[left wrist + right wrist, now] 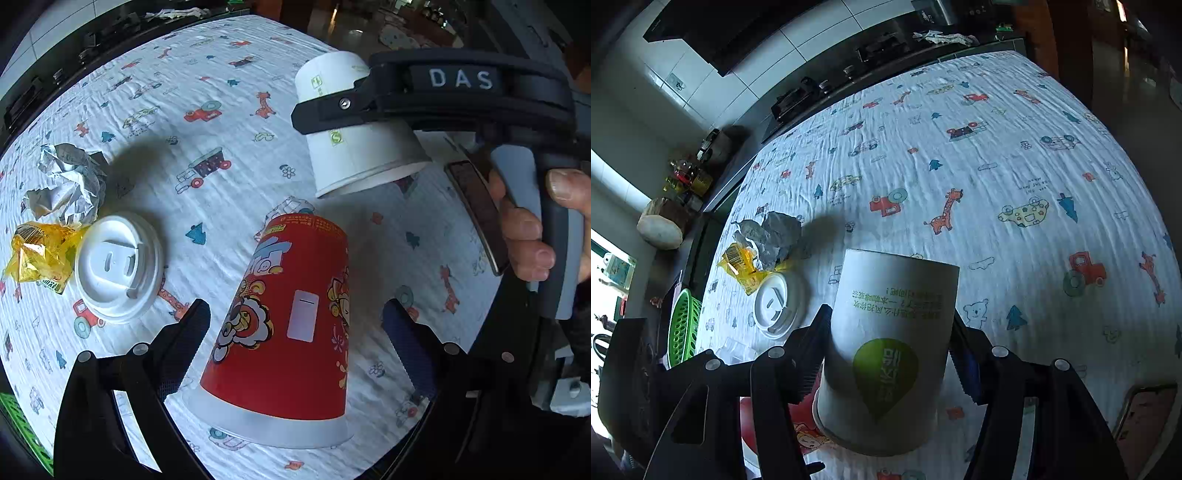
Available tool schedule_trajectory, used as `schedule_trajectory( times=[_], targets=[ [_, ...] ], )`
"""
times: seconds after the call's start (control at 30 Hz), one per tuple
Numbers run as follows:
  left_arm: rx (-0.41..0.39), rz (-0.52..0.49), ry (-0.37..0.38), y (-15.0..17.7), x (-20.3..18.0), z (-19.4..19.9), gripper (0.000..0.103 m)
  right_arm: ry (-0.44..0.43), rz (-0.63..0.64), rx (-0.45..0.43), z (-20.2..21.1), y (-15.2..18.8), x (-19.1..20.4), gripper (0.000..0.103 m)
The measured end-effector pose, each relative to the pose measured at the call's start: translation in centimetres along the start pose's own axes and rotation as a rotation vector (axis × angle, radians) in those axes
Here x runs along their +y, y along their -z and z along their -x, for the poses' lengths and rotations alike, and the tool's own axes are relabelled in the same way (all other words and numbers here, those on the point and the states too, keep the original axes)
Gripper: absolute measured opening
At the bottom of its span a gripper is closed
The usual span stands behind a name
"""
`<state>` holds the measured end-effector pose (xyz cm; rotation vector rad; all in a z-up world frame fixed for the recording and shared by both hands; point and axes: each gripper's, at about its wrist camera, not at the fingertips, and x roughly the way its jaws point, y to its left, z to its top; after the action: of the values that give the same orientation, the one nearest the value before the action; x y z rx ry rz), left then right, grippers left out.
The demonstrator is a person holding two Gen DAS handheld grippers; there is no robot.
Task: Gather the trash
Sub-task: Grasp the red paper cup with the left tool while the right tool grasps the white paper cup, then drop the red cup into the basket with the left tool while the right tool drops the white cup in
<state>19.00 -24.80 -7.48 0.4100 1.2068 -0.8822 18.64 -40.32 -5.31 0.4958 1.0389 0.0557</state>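
Note:
A red printed paper cup (291, 325) stands upside down on the patterned tablecloth (221, 110). My left gripper (295, 314) is open around it, its fingers either side and clear of the cup's walls. My right gripper (890, 321) is shut on a white paper cup (886, 354) with a green logo, held tilted above the table. In the left wrist view the white cup (354, 155) hangs beyond the red one, with the right gripper (332, 110) clamped across it. The red cup (801, 432) shows partly below the white one.
A white plastic lid (118, 266) (775, 306), crumpled grey paper (66, 181) (772, 232) and a yellow wrapper (37, 254) (738, 262) lie together at the left. A green basket (683, 328) sits off the table's left edge. A phone (476, 214) lies at the right, near a person's hand (528, 243).

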Motion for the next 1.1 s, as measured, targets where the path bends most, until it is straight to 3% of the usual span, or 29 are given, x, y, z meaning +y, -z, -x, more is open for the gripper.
schedule_trajectory(
  times=[0.07, 0.13, 0.17, 0.5, 0.7, 1.1],
  targets=[
    [0.021, -0.009, -0.021, 0.0, -0.1, -0.5, 0.088, -0.003, -0.003, -0.006, 0.3, 0.0, -0.1, 0.059],
    [0.041, -0.021, -0.039, 0.1, -0.2, -0.8, 0.075, -0.002, -0.002, -0.011, 0.5, 0.0, -0.1, 0.059],
    [0.045, -0.027, -0.049, 0.2, -0.4, -0.9, 0.073, -0.002, -0.001, -0.013, 0.6, 0.0, 0.0, 0.059],
    [-0.083, 0.041, -0.056, 2.7, 0.1, 3.6, 0.072, -0.023, 0.039, -0.025, 1.2, -0.3, 1.7, 0.059],
    [-0.210, 0.187, -0.104, 5.3, 4.3, 8.5, 0.072, -0.063, 0.111, -0.020, 1.0, -0.7, 4.9, 0.059],
    [-0.356, 0.604, -0.372, 17.2, 18.1, 18.3, 0.072, -0.180, 0.316, 0.040, -2.6, -1.2, 17.2, 0.059]
  ],
)
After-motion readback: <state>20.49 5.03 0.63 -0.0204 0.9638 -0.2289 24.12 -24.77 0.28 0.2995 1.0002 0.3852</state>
